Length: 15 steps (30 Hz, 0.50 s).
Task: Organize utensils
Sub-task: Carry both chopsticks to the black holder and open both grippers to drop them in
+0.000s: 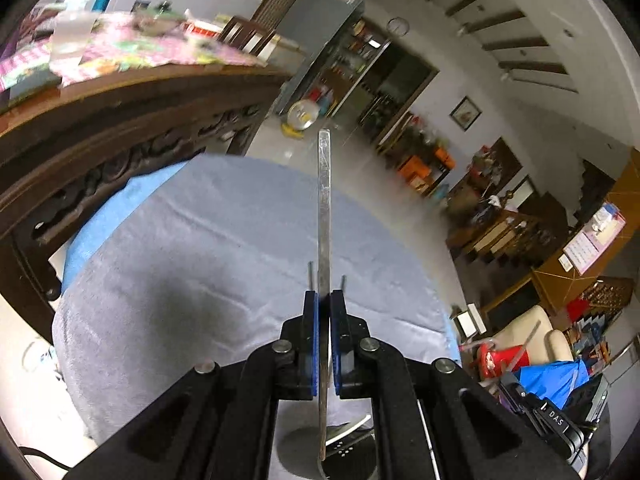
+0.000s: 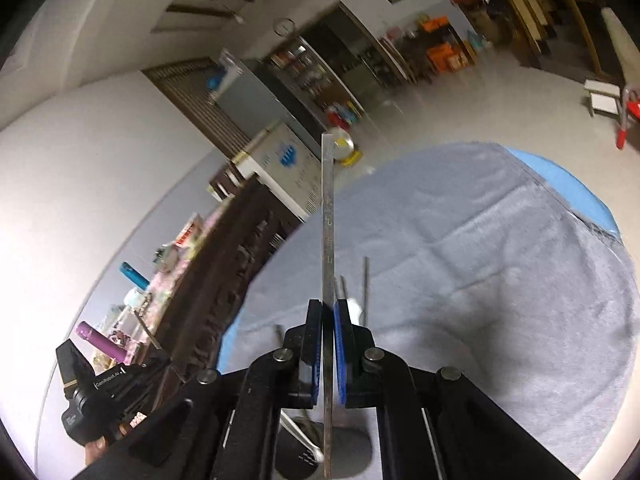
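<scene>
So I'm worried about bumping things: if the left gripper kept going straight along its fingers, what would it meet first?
Probably the grey cloth-covered round table: the left gripper, shut on a flat metal utensil handle, tilts down toward it. Depth is unclear.

Open grey cloth (image 1: 208,264) ahead, carved wooden sideboard (image 1: 120,132) close along its left edge.

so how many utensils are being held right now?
2. One flat metal utensil handle is clamped in the left gripper; another is clamped in the right gripper. Their working ends are hidden below the grippers, and more utensils may be out of view.
</scene>
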Tool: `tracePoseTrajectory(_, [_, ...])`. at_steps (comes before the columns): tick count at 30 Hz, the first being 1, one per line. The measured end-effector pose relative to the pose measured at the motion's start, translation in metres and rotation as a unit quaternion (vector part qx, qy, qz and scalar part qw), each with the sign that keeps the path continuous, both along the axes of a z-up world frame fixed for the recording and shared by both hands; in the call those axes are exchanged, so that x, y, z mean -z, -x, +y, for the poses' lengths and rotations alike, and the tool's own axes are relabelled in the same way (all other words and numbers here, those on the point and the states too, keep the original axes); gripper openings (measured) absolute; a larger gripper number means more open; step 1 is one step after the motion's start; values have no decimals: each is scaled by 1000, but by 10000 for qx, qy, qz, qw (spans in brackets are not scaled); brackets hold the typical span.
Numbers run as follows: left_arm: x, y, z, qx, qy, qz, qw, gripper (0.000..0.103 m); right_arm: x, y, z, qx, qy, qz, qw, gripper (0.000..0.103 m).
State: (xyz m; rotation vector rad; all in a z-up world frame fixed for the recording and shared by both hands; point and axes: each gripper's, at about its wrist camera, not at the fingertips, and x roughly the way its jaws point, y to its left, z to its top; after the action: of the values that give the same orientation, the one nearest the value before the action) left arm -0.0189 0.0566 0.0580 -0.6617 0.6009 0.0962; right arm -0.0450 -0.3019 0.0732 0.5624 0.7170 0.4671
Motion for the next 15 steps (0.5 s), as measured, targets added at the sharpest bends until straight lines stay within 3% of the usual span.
tracePoseTrajectory(8, [5,-1,-36,99,-467,-490,9977,5,9,16,47,-155,344,-460,9982,7])
tracePoseTrajectory(15, [25,0,-58,161,-925,-465,9945,5,29,22,67,-242,692,-490,9961,7])
